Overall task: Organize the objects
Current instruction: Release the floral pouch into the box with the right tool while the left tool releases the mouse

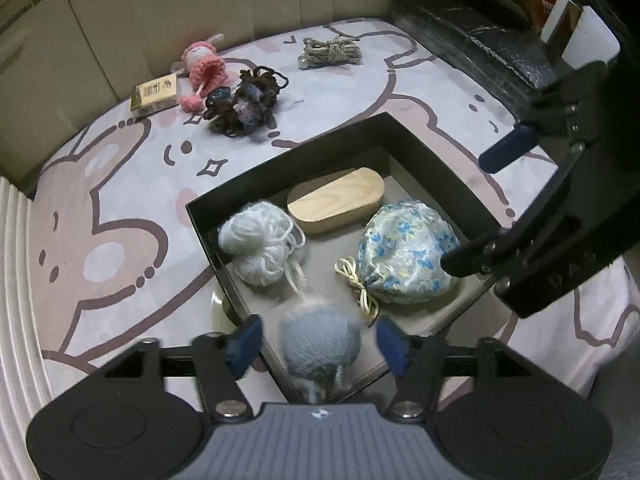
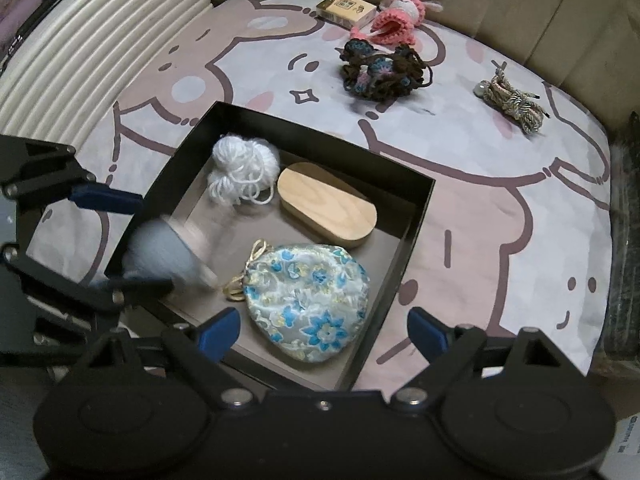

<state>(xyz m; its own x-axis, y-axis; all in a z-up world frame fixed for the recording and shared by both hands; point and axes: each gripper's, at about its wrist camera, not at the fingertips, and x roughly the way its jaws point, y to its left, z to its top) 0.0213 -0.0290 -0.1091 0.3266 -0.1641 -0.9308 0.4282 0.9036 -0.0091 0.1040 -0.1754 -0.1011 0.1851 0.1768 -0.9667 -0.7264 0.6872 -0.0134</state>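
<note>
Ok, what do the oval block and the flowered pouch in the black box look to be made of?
Oval block: looks like pale, unpainted wood with a matte finish; curved grain lines show on its top. Flowered pouch: seems a glossy woven fabric, satin or brocade perhaps, with sheen on its blue flowers and a gathered neck tied by a cream cord. The fibre itself cannot be told.

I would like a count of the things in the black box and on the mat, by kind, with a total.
Yarn balls: 2, white and grey-blue, in the black box
Wooden case: 1
Floral pouch: 1
Crocheted pieces: 2, pink doll and dark piece
Cord bundle: 1
Small carton: 1
Total: 8
</note>
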